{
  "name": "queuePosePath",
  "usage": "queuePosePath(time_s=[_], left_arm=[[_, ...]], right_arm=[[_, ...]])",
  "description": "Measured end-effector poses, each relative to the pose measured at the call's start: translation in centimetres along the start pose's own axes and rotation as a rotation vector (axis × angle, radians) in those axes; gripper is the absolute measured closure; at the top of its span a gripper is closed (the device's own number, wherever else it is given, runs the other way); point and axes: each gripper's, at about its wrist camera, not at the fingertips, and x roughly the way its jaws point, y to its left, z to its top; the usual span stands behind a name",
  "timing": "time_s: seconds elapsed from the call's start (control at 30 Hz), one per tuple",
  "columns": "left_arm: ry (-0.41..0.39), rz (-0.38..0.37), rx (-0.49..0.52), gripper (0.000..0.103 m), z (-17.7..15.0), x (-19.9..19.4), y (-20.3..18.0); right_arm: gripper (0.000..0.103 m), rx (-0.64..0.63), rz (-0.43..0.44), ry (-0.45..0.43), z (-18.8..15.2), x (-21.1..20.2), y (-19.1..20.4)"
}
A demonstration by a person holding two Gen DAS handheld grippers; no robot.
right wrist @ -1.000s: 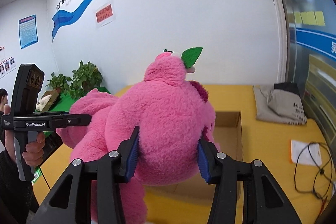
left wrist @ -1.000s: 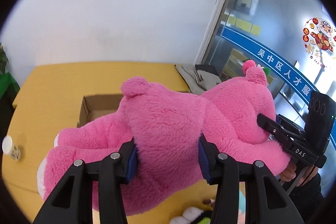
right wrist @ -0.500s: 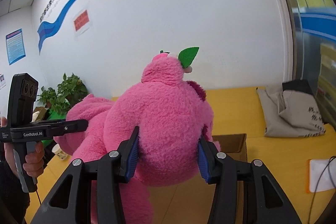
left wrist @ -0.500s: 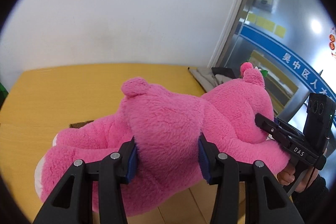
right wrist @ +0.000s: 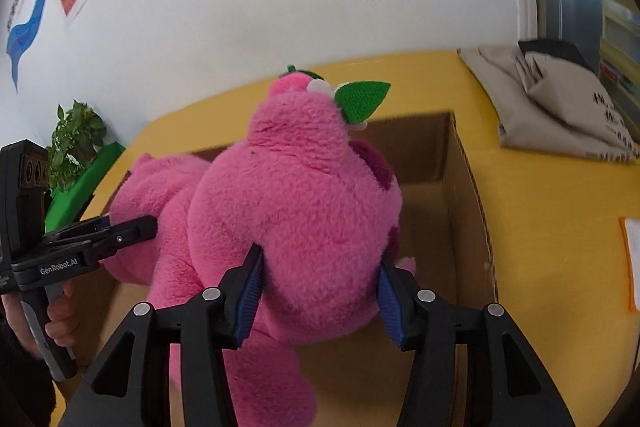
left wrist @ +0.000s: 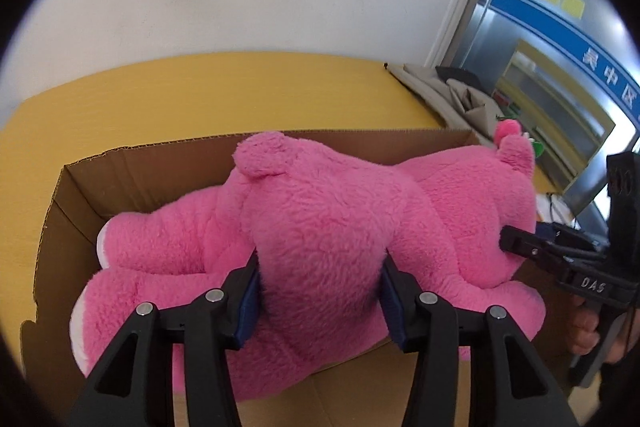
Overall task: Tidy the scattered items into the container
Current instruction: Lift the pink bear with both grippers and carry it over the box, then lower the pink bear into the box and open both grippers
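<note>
Now the pink plush bear [left wrist: 320,247] hangs over the open cardboard box [left wrist: 80,179], its legs already below the rim and its bulk filling the space between both pairs of jaws. The left gripper [left wrist: 320,295] and the right gripper [right wrist: 320,287] each have their blue pads against the fur, and both sets of jaws are opening, with the toy between them. To do this well, I'd let both sides go together so the bear drops flat, then pull straight back so no pad drags fur and tips it over the near wall. Both tools point steeply downward into the box from the near side, left at the bear's body, right at its head end, each held by a hand [right wrist: 56,323] at the grip
</note>
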Motion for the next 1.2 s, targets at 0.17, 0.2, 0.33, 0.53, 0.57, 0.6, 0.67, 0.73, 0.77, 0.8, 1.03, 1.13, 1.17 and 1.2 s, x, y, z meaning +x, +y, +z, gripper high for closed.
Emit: queuePosePath(time_s=[0.17,0.2,0.33,0.53,0.57,0.6,0.67,0.73,0.77,0.8,1.03,1.13,1.17,1.2], left_arm=[[-0.006,0.042,0.019,0.041,-0.7,0.1,0.1],[-0.012,0.051,0.022,0.039,-0.8,0.2,0.1],[-0.005,0.088,0.031,0.028,-0.9,1.0,-0.1],[0.037,0.068,-0.034,0.017,-0.6,1.3,1.0],[0.044,0.061,-0.038,0.017,-0.5,1.0,1.0],[0.054,0.051,-0.042,0.017,-0.4,0.6,1.1],[0.056,0.03,-0.057,0.017,-0.3,-1.1,1.3],[0.032,0.032,-0.061,0.017,-0.3,-3.4,1.2],[0.03,0.035,-0.053,0.017,-0.5,-4.7,1.2],[0.034,0.043,-0.043,0.017,-0.8,-5.7,1.1],[0.202,0.148,-0.016,0.019,-6.5,-8.6,2.1],[0.273,0.149,-0.043,0.024,-9.3,-8.5,2.7],[0.286,0.149,-0.053,0.026,-9.9,-8.5,2.8],[0.296,0.148,-0.066,0.026,-10.8,-8.7,3.1]], right_arm=[[0.041,-0.025,-0.059,0.083,-0.3,1.3,-0.4],[0.041,-0.024,-0.064,0.093,-0.3,1.5,-0.6],[0.038,-0.01,-0.089,0.098,0.0,2.1,-1.5],[0.017,-0.04,-0.167,0.116,0.1,2.9,-1.3],[0.012,-0.021,-0.18,0.12,0.1,3.0,-1.7],[0.011,-0.005,-0.164,0.124,0.1,2.8,-2.1],[0.009,0.012,-0.131,0.156,0.1,2.1,-2.1],[0.008,-0.005,-0.126,0.171,0.0,0.7,-1.8],[0.007,-0.021,-0.102,0.166,-0.2,-0.3,-1.5],[0.005,-0.04,-0.068,0.165,-0.4,-1.3,-1.2],[0.002,-0.119,0.086,0.265,-5.4,-4.6,0.7],[0.002,-0.161,0.055,0.311,-7.8,-4.8,1.5],[0.002,-0.157,0.048,0.323,-8.4,-4.9,1.5],[0.002,-0.15,0.046,0.335,-9.0,-5.1,1.5]])
